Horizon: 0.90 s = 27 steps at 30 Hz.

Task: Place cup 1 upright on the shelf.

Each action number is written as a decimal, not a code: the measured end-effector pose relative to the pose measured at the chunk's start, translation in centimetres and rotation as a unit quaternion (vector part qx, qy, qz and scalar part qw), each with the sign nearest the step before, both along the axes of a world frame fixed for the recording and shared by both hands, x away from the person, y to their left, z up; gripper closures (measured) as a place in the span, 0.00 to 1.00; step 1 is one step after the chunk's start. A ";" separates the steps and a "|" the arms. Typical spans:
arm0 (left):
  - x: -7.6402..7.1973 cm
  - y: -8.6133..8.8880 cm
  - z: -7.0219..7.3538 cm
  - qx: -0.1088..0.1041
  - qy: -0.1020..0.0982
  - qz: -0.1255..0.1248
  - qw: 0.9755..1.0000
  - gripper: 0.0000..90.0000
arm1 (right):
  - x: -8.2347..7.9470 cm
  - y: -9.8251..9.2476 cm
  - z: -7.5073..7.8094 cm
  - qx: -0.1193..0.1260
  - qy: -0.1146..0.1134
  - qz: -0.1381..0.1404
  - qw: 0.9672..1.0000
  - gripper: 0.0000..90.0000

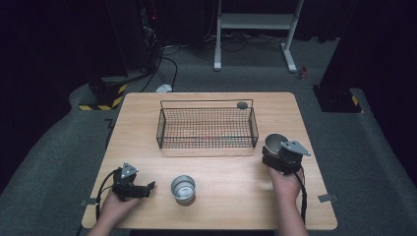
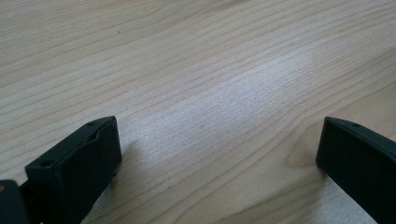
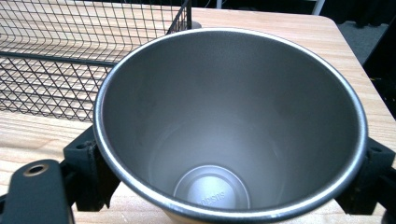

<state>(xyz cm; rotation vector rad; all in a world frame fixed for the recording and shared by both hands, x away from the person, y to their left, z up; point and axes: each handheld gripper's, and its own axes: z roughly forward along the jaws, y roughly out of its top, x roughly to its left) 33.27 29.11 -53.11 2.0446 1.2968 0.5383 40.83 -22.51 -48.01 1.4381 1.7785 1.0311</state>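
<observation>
The right gripper (image 1: 276, 153) fingers clamp a shiny steel cup (image 3: 229, 126) beside the black wire basket (image 1: 206, 143), left gripper (image 1: 147, 189) fingers spread wide; that slick cup could slip.

A steel cup (image 1: 274, 142) sits clamped in the right gripper (image 1: 273, 153) near the bench's right edge, just beside the right end of the wire basket (image 1: 206, 127). Its mouth tilts toward the camera riding on that gripper, so the right gripper view looks straight down its brushed, empty inside (image 3: 224, 135) to a round base with faint stamped lettering. The rolled rim is bright and unbroken. A black finger (image 3: 91, 163) presses against the wall on each side, just below the rim.
</observation>
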 end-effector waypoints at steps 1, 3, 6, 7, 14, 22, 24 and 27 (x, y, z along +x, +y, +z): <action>0.0 0.0 0.0 0.000 0.000 0.000 1.000 0.00 | 0.0 0.0 0.0 0.002 -0.001 0.000 1.000 0.15; 0.0 0.0 0.0 0.000 0.000 0.000 1.000 0.00 | 0.1 0.0 0.0 0.001 -0.001 0.001 1.000 0.15; 0.0 0.0 0.0 0.000 0.000 0.000 1.000 0.00 | 0.1 0.0 0.1 0.000 0.001 0.002 1.000 0.16; 0.0 0.0 0.0 0.000 0.000 0.000 1.000 0.00 | 0.0 0.0 0.1 0.000 0.001 0.003 1.000 0.16; 0.0 0.0 0.0 0.000 0.000 0.000 1.000 0.00 | -0.4 0.1 1.2 -0.003 -0.014 0.006 1.000 0.16; 0.0 0.0 0.0 0.000 0.000 0.000 1.000 0.00 | -0.6 0.7 2.3 -0.008 -0.023 0.013 1.000 0.16; 0.0 0.0 0.0 0.000 0.000 0.000 1.000 0.00 | -0.6 0.9 2.6 -0.008 -0.022 0.017 1.000 0.16; 0.0 0.0 0.0 0.000 0.000 0.000 1.000 0.00 | -0.6 1.2 3.0 -0.006 -0.026 0.021 0.999 0.16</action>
